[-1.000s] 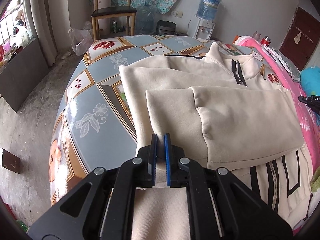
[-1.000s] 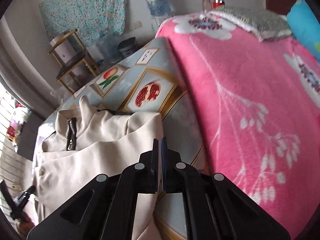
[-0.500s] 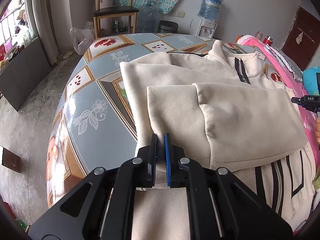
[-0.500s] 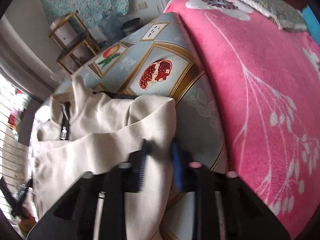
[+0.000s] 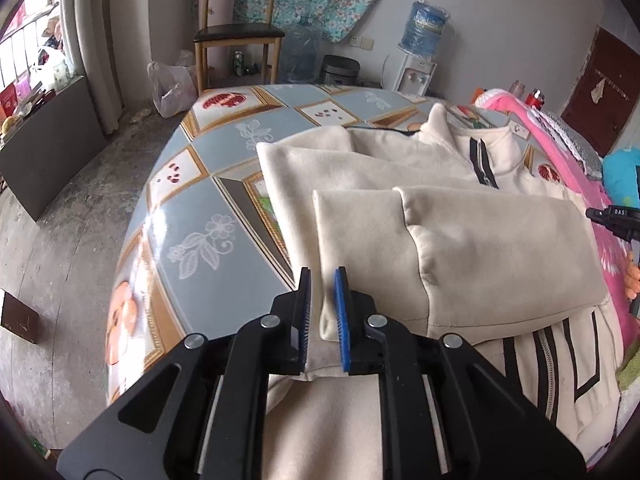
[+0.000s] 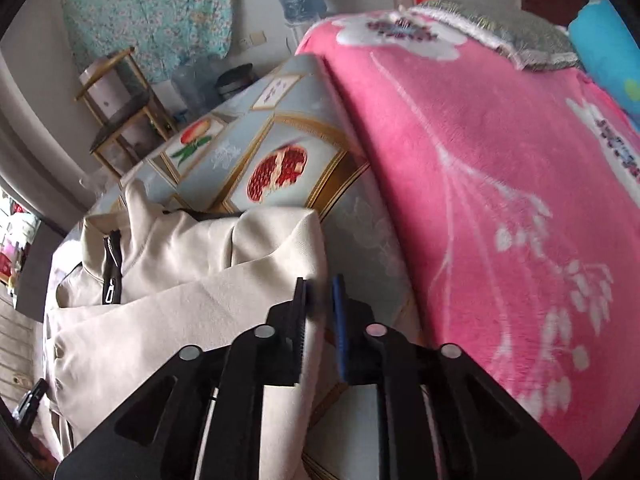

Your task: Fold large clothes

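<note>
Left tool (image 5: 321,276) opening around jacket (image 5: 480,240) cuff edge, right tool (image 6: 319,283) opening beside jacket's side edge

A: Daylight from window (image 5: 36,52), far left of left gripper (image 5: 322,276). Bright, even. Glare streak on tablecloth (image 5: 154,216) left of it.

B: Heavy fisheye bend, black corners in both views. Sharp on left wrist. Right wrist softer: motion blur on right gripper (image 6: 320,284), smeared pink blanket (image 6: 500,184) to its right. Soft shadows only.
</note>
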The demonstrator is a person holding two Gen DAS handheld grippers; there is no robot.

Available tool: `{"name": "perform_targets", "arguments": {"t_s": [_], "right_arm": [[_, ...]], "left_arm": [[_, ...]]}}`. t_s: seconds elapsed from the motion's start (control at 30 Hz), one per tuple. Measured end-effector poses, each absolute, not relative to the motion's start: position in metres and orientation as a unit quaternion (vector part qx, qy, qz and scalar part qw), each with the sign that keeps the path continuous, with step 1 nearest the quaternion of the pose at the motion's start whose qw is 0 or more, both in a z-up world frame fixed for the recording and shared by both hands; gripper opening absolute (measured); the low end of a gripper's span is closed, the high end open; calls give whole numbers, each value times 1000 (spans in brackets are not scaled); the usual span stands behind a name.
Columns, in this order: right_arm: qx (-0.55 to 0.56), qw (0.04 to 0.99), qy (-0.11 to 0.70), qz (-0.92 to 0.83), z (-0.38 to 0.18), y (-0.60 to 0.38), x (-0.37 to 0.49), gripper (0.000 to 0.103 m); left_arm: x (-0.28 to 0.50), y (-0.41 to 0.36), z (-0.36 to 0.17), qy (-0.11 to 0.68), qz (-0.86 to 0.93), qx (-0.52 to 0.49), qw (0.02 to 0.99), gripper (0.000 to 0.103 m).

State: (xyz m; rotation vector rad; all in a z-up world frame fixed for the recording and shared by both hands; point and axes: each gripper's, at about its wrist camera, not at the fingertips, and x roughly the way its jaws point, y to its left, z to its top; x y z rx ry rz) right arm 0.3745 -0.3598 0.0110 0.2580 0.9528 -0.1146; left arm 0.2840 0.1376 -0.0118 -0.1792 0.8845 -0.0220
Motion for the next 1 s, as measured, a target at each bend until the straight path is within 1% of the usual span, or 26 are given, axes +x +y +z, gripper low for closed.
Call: {"name": "perform_targets", "arguments": {"t_s": [0.03, 0.07, 0.1, 0.13, 0.2, 0.23, 0.27, 0.3, 0.33, 0.37, 0.47, 0.53, 0.63, 0.7, 0.73, 0.77, 0.8, 0.83, 0.9, 1.0], "right_arm": [[113, 885, 449, -51, 22, -358, 366, 19], [106, 890, 442, -43, 31, -355, 358, 29], [98, 893, 438, -32, 38, -351, 351, 42], [87, 896, 435, -18, 45, -344, 343, 45], [68, 895, 441, 17, 51, -324, 330, 47], [60, 891, 449, 39, 50, -312, 324, 49], [55, 887, 456, 56, 47, -300, 319, 53], [50, 883, 462, 67, 43, -290, 315, 53], [41, 877, 472, 78, 35, -278, 310, 53], [30, 873, 481, 82, 26, -268, 308, 53], [-9, 855, 515, 60, -11, -250, 307, 53], [-11, 847, 529, 50, -28, -249, 307, 53], [5, 849, 527, 45, -18, -255, 298, 53], [20, 851, 522, 50, -8, -260, 284, 53], [30, 852, 519, 55, -2, -264, 273, 54], [40, 854, 515, 58, 3, -267, 260, 61], [48, 857, 510, 60, 8, -272, 245, 65], [55, 858, 506, 60, 11, -275, 232, 67], [77, 859, 503, 60, 13, -286, 201, 67], [120, 852, 507, 50, 7, -303, 157, 67]], "left_arm": [[280, 141, -6, 420, -7, -88, 903, 12], [276, 145, 0, 412, -7, -89, 907, 12], [273, 147, 6, 406, -10, -91, 909, 12], [271, 148, 12, 402, -16, -94, 911, 13], [271, 145, 18, 404, -30, -95, 909, 15], [273, 142, 19, 409, -40, -95, 907, 21], [275, 137, 18, 414, -47, -93, 904, 27], [278, 131, 15, 423, -53, -88, 900, 31], [281, 125, 10, 433, -58, -82, 896, 39], [284, 118, 2, 447, -60, -73, 889, 44], [291, 107, -27, 483, -45, -48, 873, 45], [286, 107, -32, 473, -46, -44, 879, 46], [273, 113, -21, 467, -39, -44, 882, 46], [257, 123, -9, 455, -37, -54, 888, 50], [248, 129, -3, 450, -37, -62, 890, 54], [238, 136, 1, 448, -36, -73, 891, 57], [226, 145, 5, 449, -35, -89, 889, 59], [213, 154, 6, 453, -34, -109, 884, 60], [188, 170, 6, 462, -29, -144, 875, 60], [151, 180, 1, 469, -23, -164, 868, 60]]}}
